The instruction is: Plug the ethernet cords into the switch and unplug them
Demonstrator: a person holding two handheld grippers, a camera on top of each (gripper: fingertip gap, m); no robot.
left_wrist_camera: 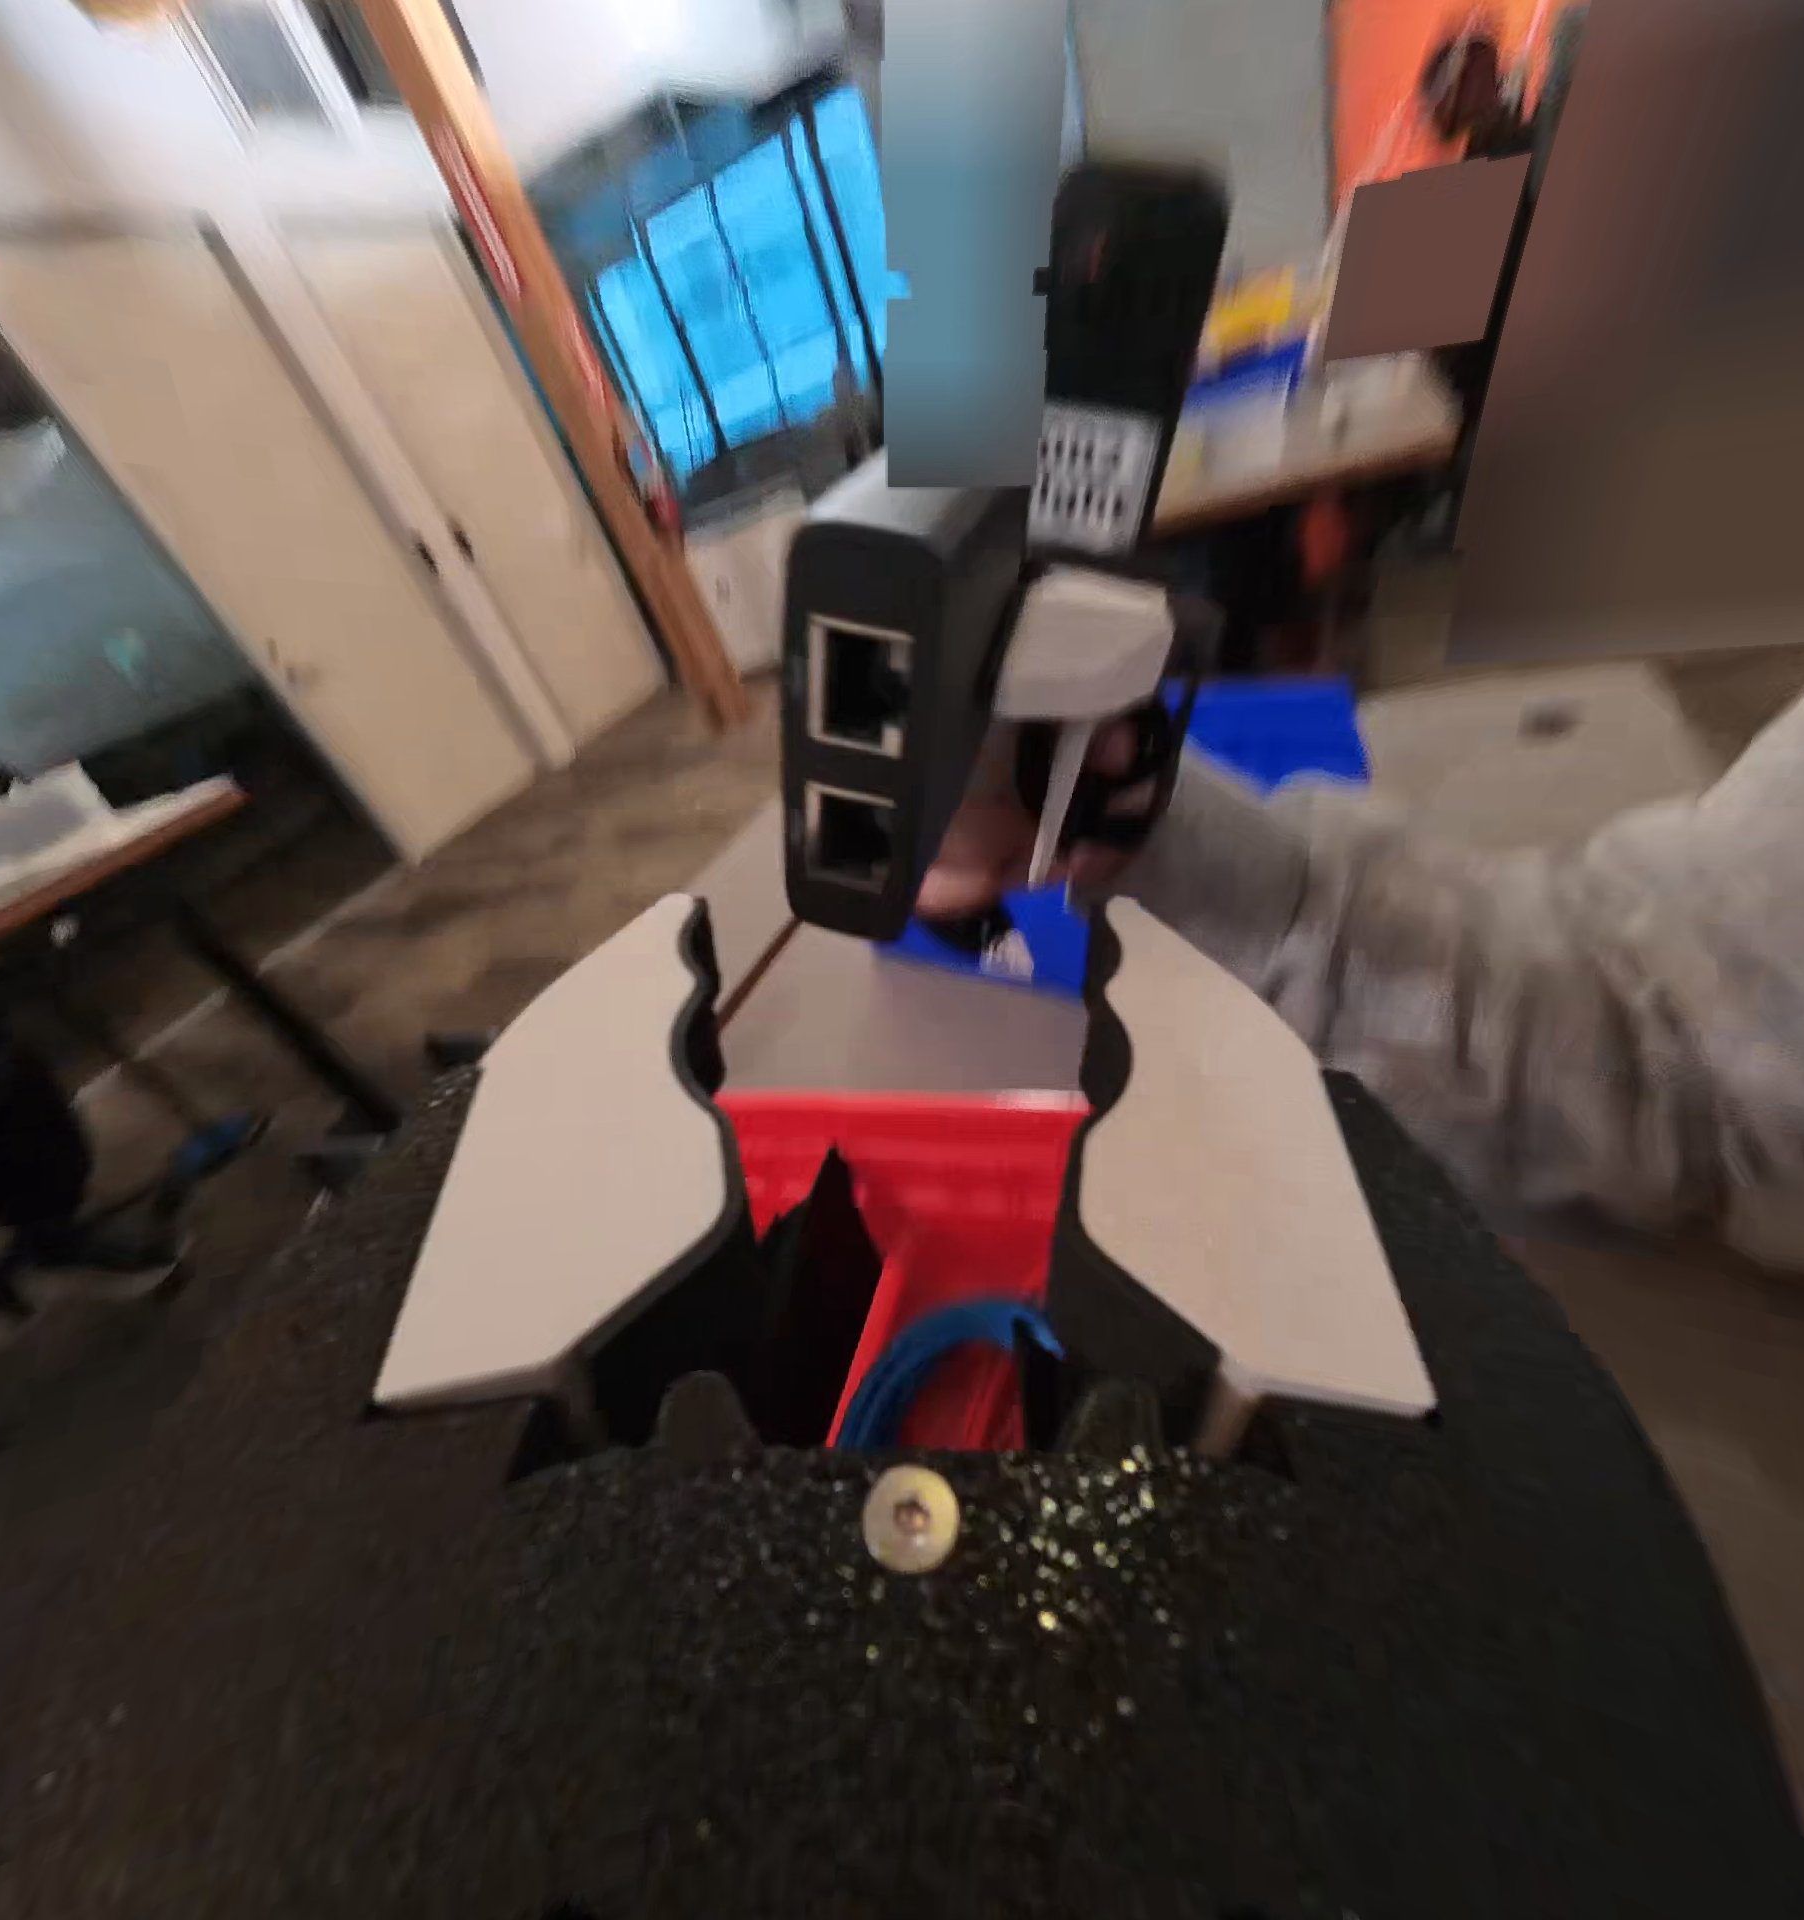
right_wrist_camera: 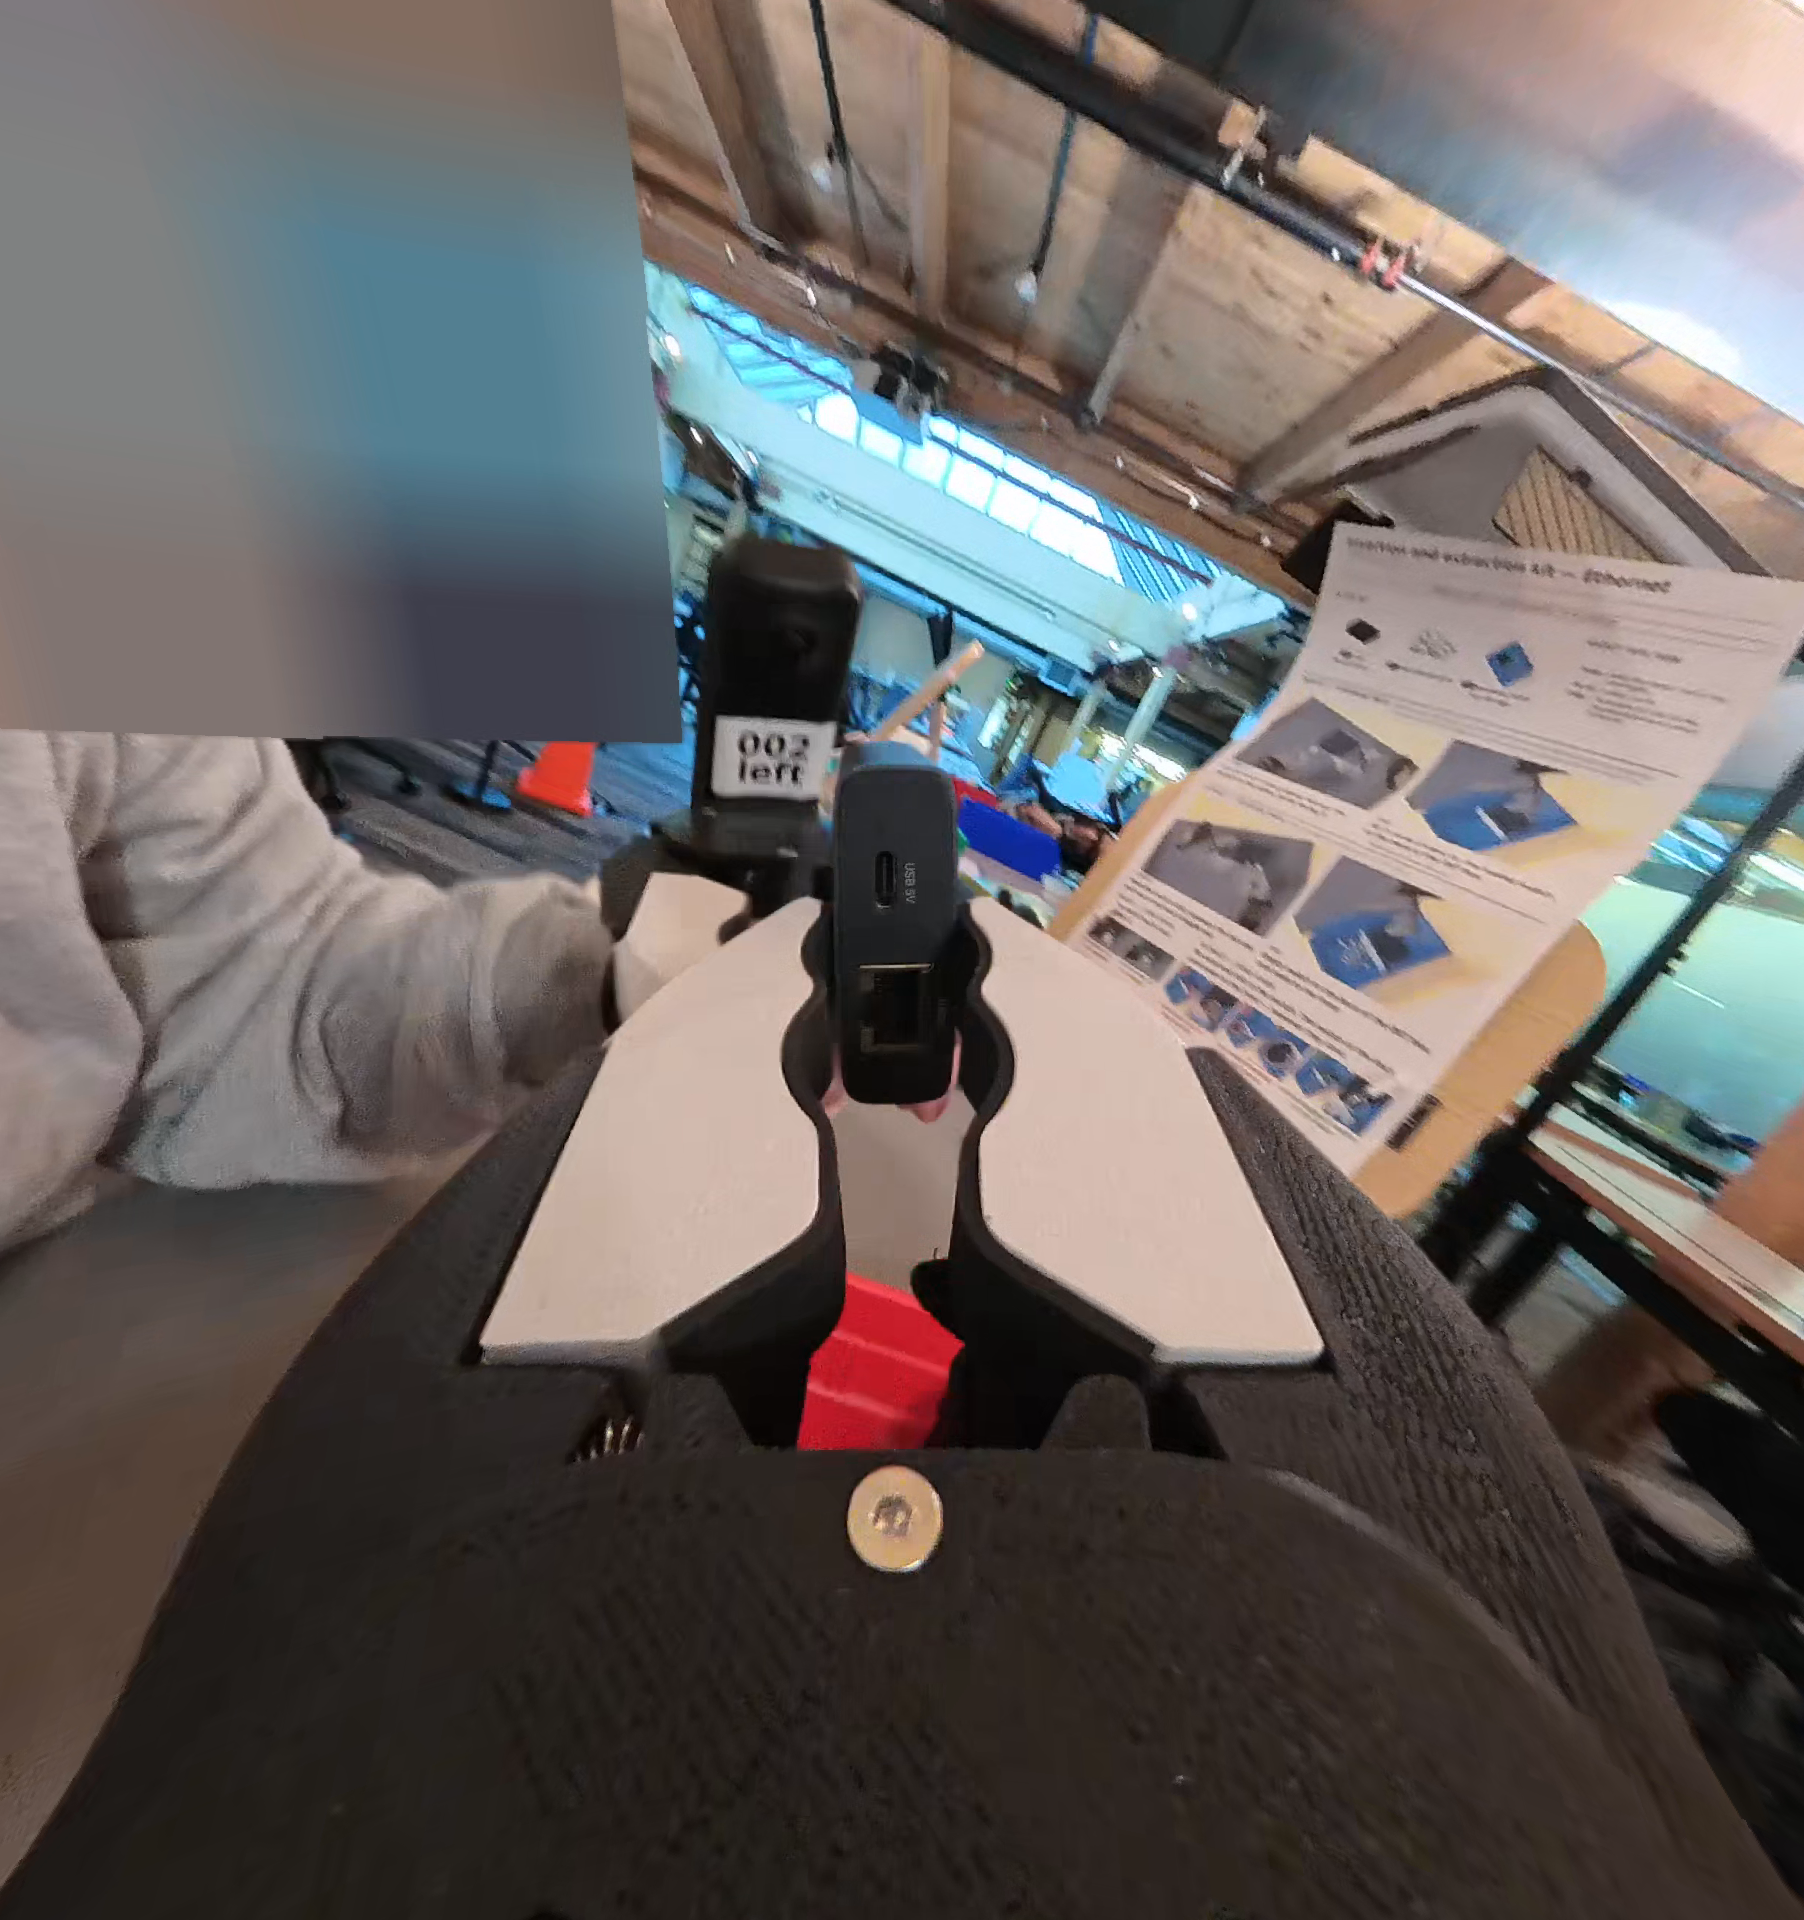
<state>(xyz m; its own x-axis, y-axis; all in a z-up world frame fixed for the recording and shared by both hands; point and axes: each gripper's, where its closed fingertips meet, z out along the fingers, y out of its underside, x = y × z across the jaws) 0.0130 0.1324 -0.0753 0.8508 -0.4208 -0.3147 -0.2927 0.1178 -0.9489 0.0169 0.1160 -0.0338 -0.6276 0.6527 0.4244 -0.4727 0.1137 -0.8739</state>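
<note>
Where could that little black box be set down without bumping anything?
Bare grey tabletop shows between the red bin and the blue tray. The red bin is crowded: a blue cable and dark items fill it. The black box sits clamped in the right fingers.

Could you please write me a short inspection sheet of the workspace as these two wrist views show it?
Surface: grey tabletop, bare where visible.
Job's things: black adapter box, held upright, network and USB ports showing.
Clutter: red bin below the left gripper, with a divider; blue bins beyond.
Grippers: right gripper shut on the adapter box; left gripper open, empty, just short of the box.
Cables: blue cable coiled in the red bin.
Surroundings: instruction poster on a stand, person's grey sleeve, wooden ceiling.
</note>
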